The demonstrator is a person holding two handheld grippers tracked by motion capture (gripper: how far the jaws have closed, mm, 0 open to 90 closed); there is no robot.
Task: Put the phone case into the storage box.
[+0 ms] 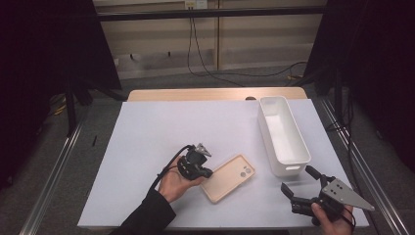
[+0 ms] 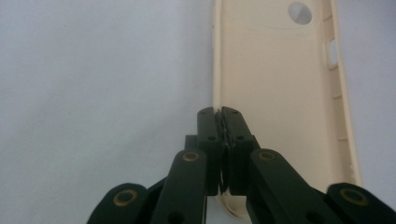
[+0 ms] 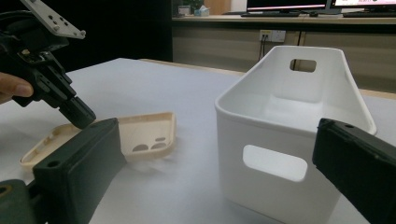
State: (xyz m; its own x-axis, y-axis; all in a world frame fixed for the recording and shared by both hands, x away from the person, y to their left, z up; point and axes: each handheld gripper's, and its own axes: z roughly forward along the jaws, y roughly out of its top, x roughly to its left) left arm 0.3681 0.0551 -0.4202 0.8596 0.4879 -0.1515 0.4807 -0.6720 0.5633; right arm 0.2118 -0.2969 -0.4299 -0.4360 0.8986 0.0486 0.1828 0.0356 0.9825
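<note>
Beige phone case [image 1: 228,177], no legible markings

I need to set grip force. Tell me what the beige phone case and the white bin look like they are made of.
Beige phone case: probably soft plastic or silicone, with a matte finish, a thin raised rim and moulded cut-outs. White rectangular bin: probably rigid moulded plastic, smooth with a slight sheen, thick rounded walls and handle slots. The left hand-held gripper is shut on the case's rim.

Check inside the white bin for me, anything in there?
The white bin looks empty: the high view shows bare floor and walls, and the right gripper view agrees for the far end. Its near wall hides the near floor in that view. The phone case lies outside, on the table.
</note>
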